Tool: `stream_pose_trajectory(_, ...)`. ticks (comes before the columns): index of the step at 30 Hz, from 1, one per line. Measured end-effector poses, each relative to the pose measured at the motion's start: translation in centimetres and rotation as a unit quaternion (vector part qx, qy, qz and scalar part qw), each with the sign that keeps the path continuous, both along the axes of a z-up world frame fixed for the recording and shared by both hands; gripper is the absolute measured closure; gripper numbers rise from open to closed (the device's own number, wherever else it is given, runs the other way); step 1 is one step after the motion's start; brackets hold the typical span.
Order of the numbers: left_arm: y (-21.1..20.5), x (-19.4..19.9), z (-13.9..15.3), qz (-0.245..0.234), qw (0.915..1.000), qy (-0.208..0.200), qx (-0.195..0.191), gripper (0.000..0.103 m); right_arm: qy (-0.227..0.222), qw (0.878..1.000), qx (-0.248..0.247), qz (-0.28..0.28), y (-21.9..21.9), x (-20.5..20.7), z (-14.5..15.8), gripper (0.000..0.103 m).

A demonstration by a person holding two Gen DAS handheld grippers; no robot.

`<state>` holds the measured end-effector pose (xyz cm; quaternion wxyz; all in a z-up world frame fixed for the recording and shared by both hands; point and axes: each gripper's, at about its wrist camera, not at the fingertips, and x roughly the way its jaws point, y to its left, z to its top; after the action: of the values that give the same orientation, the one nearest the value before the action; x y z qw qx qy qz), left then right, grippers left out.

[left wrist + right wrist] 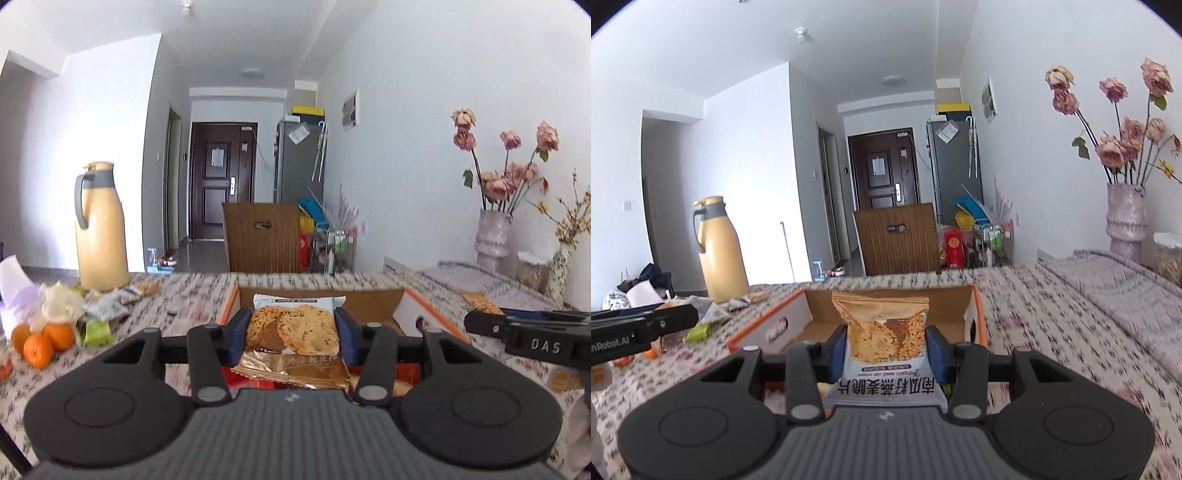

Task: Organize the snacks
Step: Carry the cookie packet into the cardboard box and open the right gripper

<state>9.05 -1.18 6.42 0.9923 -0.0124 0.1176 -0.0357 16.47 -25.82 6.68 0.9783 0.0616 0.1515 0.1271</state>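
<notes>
Right wrist: snack packet (pixel 886 332) upright, lengthwise.

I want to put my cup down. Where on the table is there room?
The tablecloth right of the open cardboard box lies bare up to the vase. It is crowded left of the box: tangerines, wrappers, thermos jug.

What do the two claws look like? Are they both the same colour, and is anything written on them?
Both look the same. The left claw and the right claw have black linkage bars with silver round rivets, blue pads on the fingers, two big black discs and a ribbed grey body. Seen from the side, one says "DAS" in white and the other "nRobot.AI". No cables or sleeves show.
</notes>
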Motion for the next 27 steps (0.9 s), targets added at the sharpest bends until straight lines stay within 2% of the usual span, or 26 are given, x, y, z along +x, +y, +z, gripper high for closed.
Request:
stream_pose_trajectory(5, -0.4, 3.6, 1.6, 0.016, 0.9999, -0.001, 0.003, 0.054, -0.011, 1.000, 0.001, -0.001, 0.9, 3.3, 1.4, 0.060)
stream_pose_trajectory(8, -0.2, 6.2, 2.4, 0.030, 0.9995, 0.012, 0.000, 0.054, -0.010, 1.000, 0.002, -0.002, 1.2, 5.4, 1.9, 0.060)
stream_pose_trajectory(13, -0.1, 9.8, 3.0, 0.048, 0.9985, 0.026, -0.005, 0.054, 0.014, 1.000, -0.005, -0.010, 2.1, 9.1, 1.8, 0.060)
stream_pose_trajectory(18, -0.5, 13.2, 1.8, 0.066, 0.9960, 0.057, 0.019, 0.054, 0.042, 0.999, -0.023, -0.011, 3.6, 12.3, 0.6, 0.060)
stream_pose_trajectory(21, -0.1, 15.2, 0.6, 0.075, 0.9936, 0.083, 0.018, 0.054, 0.058, 0.998, -0.029, -0.013, 4.1, 13.7, -0.5, 0.060)
stream_pose_trajectory(27, 0.7, 16.6, -1.7, 0.075, 0.9914, 0.106, 0.015, 0.054, 0.075, 0.996, -0.051, -0.024, 4.6, 14.8, -2.4, 0.059)
